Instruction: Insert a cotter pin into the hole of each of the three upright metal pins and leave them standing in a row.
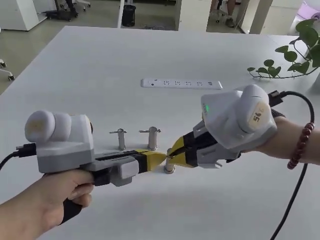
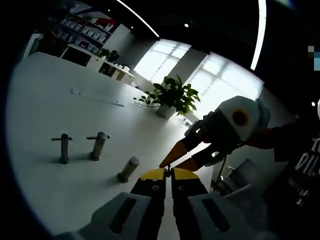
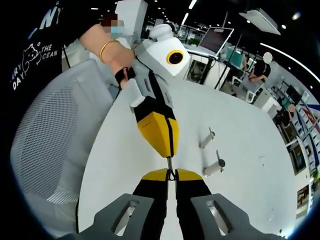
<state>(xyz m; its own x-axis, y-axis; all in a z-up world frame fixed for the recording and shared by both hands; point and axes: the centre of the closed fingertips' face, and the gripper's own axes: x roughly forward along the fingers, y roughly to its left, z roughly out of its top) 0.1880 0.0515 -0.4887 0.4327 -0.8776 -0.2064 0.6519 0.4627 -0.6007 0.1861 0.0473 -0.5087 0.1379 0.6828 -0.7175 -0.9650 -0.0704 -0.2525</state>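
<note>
Right claw [image 3: 171, 175] pinched shut on one end of a thin cotter pin [image 3: 170, 165]; left claw [image 3: 168, 151], likewise closed, grips the other end, tip to tip. Just beside the tips the bare metal pin [image 2: 128, 169] stands on the white surface [image 1: 100, 75]; the middle metal pin [image 2: 98, 145] and far metal pin [image 2: 64, 148] continue the row, each with a cross-pin through its head

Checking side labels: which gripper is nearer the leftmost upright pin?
Left. The left gripper lies just in front of the leftmost pin; the right gripper reaches in from the right, by the third pin.
</note>
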